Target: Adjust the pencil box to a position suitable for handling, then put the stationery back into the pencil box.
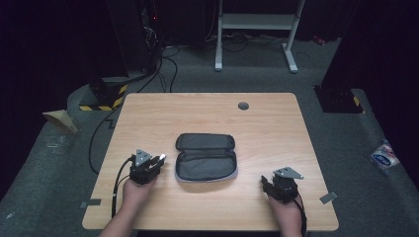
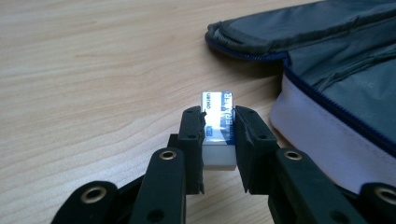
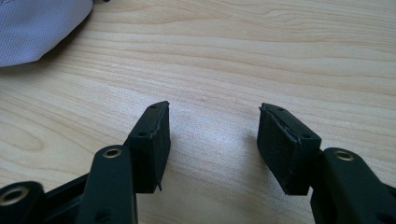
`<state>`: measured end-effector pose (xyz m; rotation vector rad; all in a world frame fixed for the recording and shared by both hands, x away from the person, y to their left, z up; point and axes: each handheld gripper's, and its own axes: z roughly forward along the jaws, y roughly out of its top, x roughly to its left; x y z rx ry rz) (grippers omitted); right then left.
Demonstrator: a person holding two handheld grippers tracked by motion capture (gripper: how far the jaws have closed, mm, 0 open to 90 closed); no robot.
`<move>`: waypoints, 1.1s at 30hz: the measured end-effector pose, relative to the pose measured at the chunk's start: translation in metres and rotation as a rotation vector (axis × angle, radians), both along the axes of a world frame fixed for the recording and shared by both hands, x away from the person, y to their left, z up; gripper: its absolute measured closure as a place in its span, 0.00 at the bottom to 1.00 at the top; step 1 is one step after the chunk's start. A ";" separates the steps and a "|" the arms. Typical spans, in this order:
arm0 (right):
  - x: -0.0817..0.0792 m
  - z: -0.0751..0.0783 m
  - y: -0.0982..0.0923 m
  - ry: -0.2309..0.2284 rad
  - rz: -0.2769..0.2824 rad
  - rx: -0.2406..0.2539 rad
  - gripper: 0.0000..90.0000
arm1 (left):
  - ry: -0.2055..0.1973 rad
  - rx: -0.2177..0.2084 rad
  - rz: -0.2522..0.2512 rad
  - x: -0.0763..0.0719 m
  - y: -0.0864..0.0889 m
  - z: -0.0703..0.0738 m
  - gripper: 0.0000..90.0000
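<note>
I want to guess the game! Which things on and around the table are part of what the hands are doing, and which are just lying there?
Part of the job:
- eraser, pinched in the left gripper
- open grey pencil case, right beside it
- right gripper, open with nothing between its jaws

Just lying about:
- white packet on the floor
- white stand behind the table

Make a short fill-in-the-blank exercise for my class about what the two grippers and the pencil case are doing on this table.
1. The left gripper is shut on a white ____ in a blue sleeve.
2. The grey pencil case lies ____, with its lid flap folded back on the table.
3. The jaws of the right gripper stand apart with ____ between them.
4. In the high view, the pencil case lies ____ the two grippers.

Missing words: eraser; open; nothing; between
</note>
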<state>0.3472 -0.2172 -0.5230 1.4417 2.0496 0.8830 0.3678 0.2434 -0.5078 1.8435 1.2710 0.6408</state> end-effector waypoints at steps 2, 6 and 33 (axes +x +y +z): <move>0.000 0.000 0.000 -0.001 0.002 -0.002 0.49 | -0.012 0.003 -0.006 -0.001 -0.001 0.003 0.81; 0.000 0.000 0.000 0.000 0.000 0.000 0.49 | -0.027 -0.002 -0.016 -0.003 -0.003 0.007 0.81; 0.000 0.000 0.000 -0.002 -0.007 -0.001 0.49 | -0.073 -0.030 -0.108 -0.007 -0.023 0.032 0.81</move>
